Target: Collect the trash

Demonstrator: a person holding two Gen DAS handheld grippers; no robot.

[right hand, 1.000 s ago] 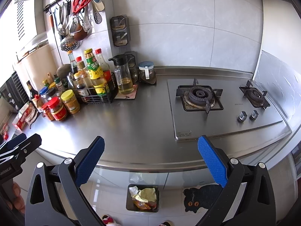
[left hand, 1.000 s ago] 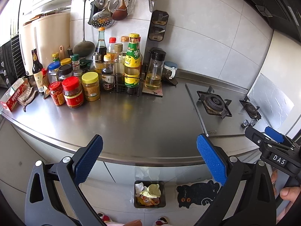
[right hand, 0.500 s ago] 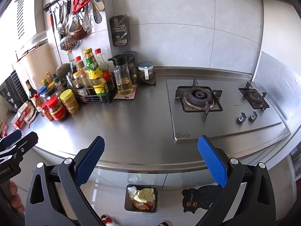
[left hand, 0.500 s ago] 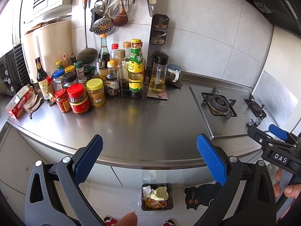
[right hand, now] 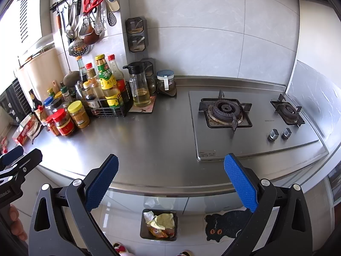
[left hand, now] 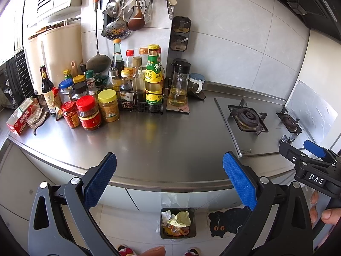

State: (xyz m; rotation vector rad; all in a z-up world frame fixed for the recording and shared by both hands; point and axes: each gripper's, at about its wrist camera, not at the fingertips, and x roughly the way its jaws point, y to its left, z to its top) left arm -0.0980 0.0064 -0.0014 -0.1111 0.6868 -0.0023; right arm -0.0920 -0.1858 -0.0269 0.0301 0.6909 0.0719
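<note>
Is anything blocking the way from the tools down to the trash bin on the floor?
Nothing visible does. Both the left tool and right tool are open, empty, and the bin sits below past the counter edge.

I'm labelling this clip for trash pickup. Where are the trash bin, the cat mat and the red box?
trash bin (right hand: 143,227), right wrist view, left wall of the bin.
cat mat (right hand: 226,224), right wrist view, middle of the black cat.
red box (left hand: 21,118), left wrist view, its top face.

Jars (left hand: 98,111) left on counter (left hand: 170,145) — stove (left hand: 249,119) right, bin (left hand: 178,223) below
</note>
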